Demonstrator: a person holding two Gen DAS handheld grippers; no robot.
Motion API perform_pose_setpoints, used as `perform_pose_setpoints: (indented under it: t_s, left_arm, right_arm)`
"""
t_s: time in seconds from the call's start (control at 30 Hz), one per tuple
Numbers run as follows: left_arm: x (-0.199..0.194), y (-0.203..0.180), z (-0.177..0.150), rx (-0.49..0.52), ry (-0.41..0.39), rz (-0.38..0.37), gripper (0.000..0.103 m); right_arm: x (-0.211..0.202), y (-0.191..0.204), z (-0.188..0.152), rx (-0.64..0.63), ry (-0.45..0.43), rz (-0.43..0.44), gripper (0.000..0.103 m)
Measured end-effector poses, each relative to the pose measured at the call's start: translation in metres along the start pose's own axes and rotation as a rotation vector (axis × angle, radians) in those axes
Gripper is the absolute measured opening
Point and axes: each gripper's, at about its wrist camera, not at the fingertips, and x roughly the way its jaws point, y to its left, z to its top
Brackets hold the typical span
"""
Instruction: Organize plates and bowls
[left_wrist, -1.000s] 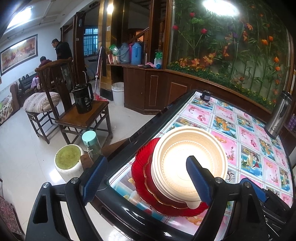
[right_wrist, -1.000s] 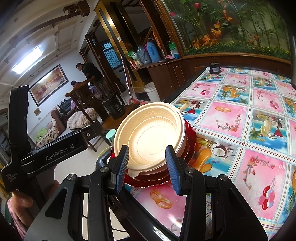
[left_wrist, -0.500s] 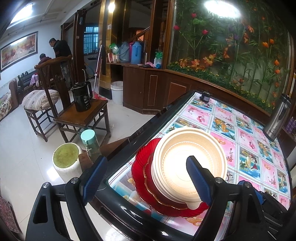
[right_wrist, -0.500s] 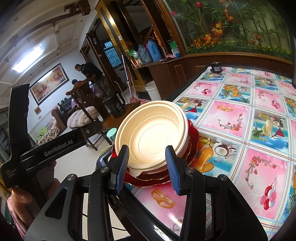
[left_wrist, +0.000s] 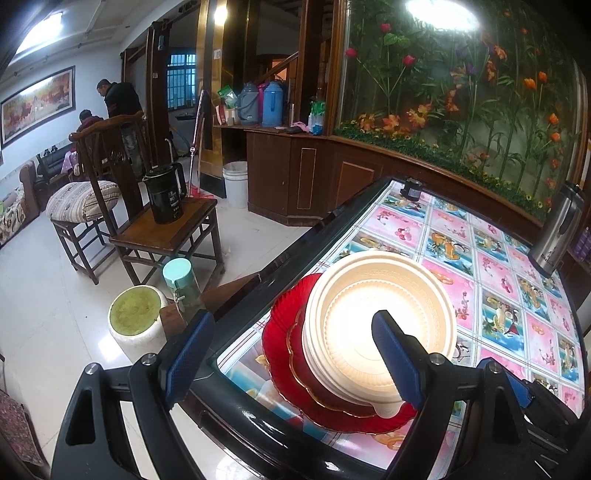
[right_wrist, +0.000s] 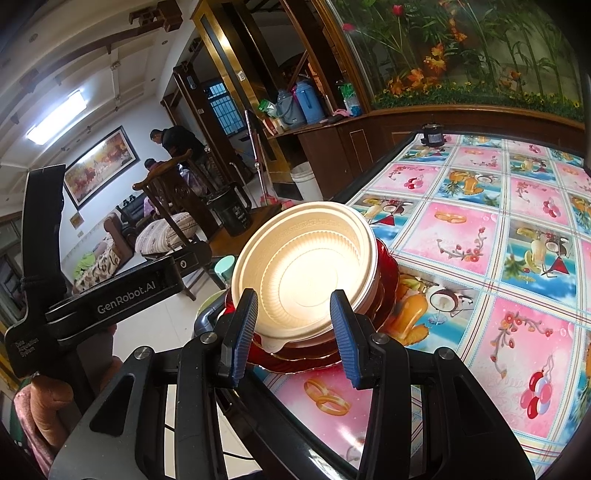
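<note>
The bowls (right_wrist: 303, 269) sit stacked on red plates (left_wrist: 295, 373) at the table's (right_wrist: 480, 236) near left corner. Both grippers, left (left_wrist: 291, 354) and right (right_wrist: 291, 332), are spread wide, holding nothing. A good lift means gripping the rim gently and keeping the stack level.

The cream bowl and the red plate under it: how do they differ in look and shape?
The cream bowl is opaque, pale and deep, with a ribbed wall; the red plate is glossy, translucent and flat, with a scalloped edge. The plate is wider, so its rim shows around the bowl. Both are round and stacked near the table corner.
</note>
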Motion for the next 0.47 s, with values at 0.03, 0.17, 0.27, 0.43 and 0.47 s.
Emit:
perform_pose_setpoints:
  t_s: [0.03,0.17,0.27,0.43,0.47]
  left_arm:
    - [0.0004,0.0004,0.0004,0.000,0.001,0.003,0.087]
    - [0.0018,-0.0027,-0.0003,0.010,0.000,0.016,0.087]
    - [0.0010,-0.0052,-0.0007,0.025,-0.014,0.033,0.087]
    - [0.0021,-0.0087,-0.0010,0.046,-0.018,0.048,0.087]
    - [0.0028,-0.0095,-0.0011,0.048,-0.015,0.048,0.087]
  right_arm:
    - [0.0000,0.0009,-0.0005,0.003,0.001,0.001,0.041]
    - [-0.0014,0.0006,0.0004,0.009,0.004,0.003,0.041]
    - [-0.0008,0.0000,0.0002,0.010,0.006,0.003,0.041]
    - [0.0012,-0.0012,-0.0031,0.018,0.015,0.003,0.041]
    - [0.0016,-0.0042,-0.0027,0.021,0.015,0.003,0.041]
